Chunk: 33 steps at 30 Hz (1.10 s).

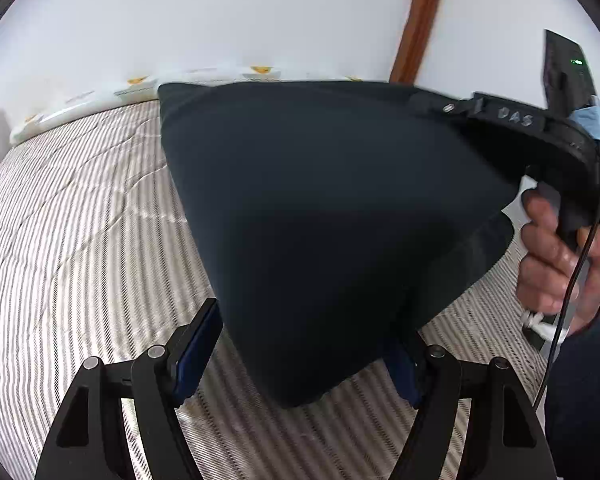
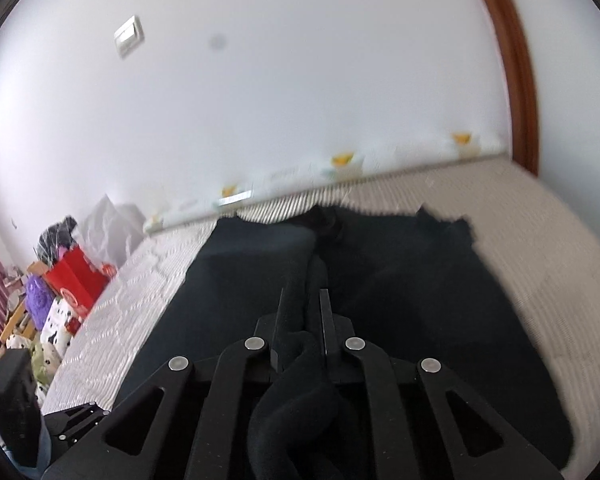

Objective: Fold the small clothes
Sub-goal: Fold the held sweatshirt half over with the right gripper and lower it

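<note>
Left wrist view: the dark garment (image 1: 320, 200) is seen lifted above the striped bed (image 1: 80, 240), stretched into a broad sheet that tapers down toward the left tool (image 1: 300, 348). The left tool's jaws are held wide apart. The lower corner of the garment hangs between them; the left blue pad (image 1: 198, 352) is clear of the cloth, while the right pad is partly hidden behind the fabric, so contact on that side cannot be told. Right of the garment, the right tool (image 1: 428, 106) is seen from the side, its tip at the garment's upper right edge. It is carried by a hand (image 1: 560, 256) wrapped around the handle, with a black cable (image 1: 580, 264) hanging past the hand. Beyond the garment, a white wall (image 1: 220, 20) and a brown wooden frame (image 1: 420, 20) are recorded.

Right wrist view: the right tool (image 2: 306, 312) is seen nearly closed, its jaws pinching a bunched fold of the garment (image 2: 240, 280). The rest of the garment spreads forward over the bed (image 2: 540, 240), its far edge ragged in outline and blurred. Left of the bed, a cluttered pile with a red bag (image 2: 74, 280) is noted.
</note>
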### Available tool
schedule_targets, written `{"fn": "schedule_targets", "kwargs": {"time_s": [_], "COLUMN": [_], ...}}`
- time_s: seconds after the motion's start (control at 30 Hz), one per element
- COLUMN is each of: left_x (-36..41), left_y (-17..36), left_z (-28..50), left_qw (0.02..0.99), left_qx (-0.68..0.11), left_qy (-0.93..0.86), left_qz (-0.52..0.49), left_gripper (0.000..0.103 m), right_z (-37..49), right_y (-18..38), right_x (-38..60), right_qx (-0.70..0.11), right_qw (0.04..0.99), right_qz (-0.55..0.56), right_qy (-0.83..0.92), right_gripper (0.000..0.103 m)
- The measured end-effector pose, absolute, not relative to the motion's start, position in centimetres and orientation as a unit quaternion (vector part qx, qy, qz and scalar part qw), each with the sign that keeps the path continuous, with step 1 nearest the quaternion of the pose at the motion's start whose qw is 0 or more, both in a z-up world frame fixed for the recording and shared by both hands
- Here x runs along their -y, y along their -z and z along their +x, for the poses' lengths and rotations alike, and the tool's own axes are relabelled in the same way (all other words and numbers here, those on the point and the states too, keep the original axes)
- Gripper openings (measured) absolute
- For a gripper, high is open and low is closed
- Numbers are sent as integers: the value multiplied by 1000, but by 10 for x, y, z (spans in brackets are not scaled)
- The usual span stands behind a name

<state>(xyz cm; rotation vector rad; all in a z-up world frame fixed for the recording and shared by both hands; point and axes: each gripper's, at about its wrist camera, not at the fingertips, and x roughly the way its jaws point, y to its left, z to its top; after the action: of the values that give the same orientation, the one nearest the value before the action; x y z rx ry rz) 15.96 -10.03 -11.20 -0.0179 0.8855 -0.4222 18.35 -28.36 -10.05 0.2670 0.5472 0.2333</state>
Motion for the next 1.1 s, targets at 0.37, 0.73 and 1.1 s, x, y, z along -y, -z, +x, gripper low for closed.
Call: {"fn": "schedule_targets", "kwargs": {"time_s": [0.37,0.73,1.1], "left_x": [145,141,66], "left_y": [105,106,91], "left_z": [158,164,162], "left_qw": [890,891,910], "left_qx": [-394,-403,-381], "left_qy": [226,209,160], "left_qz": [39,17,-25], "left_gripper": [73,51,21], "right_z": [162,154,193], "right_y": [127,154,160], "right_x": [392,395,342], "right_qx": [-261,-345,-357], "right_qw": [955,927,921], "right_qz": [142,145,155], "right_qy": [1,18,-31], "right_gripper": [9,42,14]}}
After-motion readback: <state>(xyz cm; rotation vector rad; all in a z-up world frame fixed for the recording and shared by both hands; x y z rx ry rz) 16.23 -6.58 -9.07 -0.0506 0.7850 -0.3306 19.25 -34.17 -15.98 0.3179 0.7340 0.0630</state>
